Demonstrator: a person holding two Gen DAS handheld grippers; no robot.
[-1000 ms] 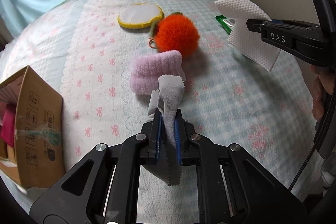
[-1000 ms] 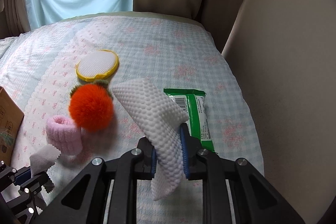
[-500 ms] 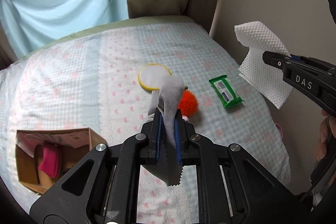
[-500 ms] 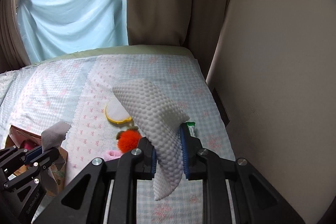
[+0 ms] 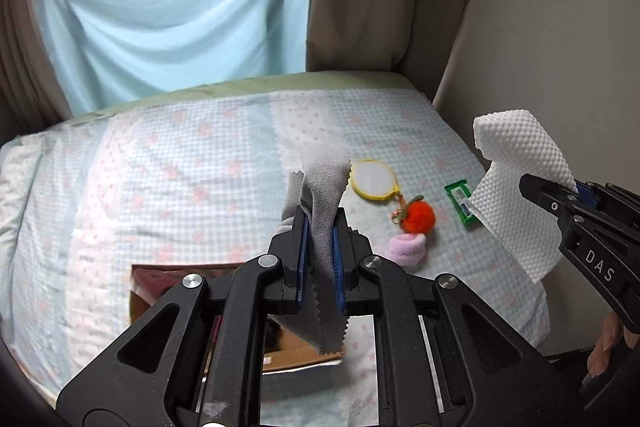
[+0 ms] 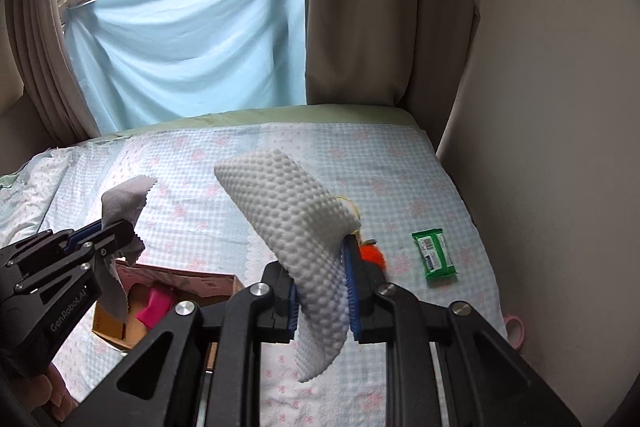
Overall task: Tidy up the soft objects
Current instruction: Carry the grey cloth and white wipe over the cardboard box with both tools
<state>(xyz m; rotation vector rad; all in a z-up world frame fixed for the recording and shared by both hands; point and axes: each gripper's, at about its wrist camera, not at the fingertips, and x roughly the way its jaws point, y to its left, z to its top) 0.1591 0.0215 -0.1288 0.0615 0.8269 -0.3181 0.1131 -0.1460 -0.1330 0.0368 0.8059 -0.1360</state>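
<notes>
My left gripper (image 5: 319,227) is shut on a grey cloth (image 5: 322,187) with zigzag edges, high above the bed. That same grey cloth (image 6: 124,203) shows at the left of the right wrist view. My right gripper (image 6: 322,259) is shut on a white dimpled cloth (image 6: 292,211), which hangs at the right of the left wrist view as the white cloth (image 5: 516,179). On the bed lie an orange pompom (image 5: 418,217), a pink fuzzy roll (image 5: 408,247), a yellow-rimmed round pad (image 5: 374,179) and a green packet (image 5: 462,201). A cardboard box (image 6: 120,331) sits below the left gripper.
The bed (image 5: 180,167) has a pale blue checked cover with pink bows. A magenta item (image 6: 154,307) lies in the box. A light blue sheet (image 6: 180,39) and beige curtains (image 6: 380,7) hang behind. A wall (image 6: 560,147) borders the bed's right side. A pink ring (image 6: 514,327) lies at the edge.
Both grippers have risen well above the bed and pulled back, each keeping its cloth. The objects on the bed look smaller, and the box now lies under the left gripper.
</notes>
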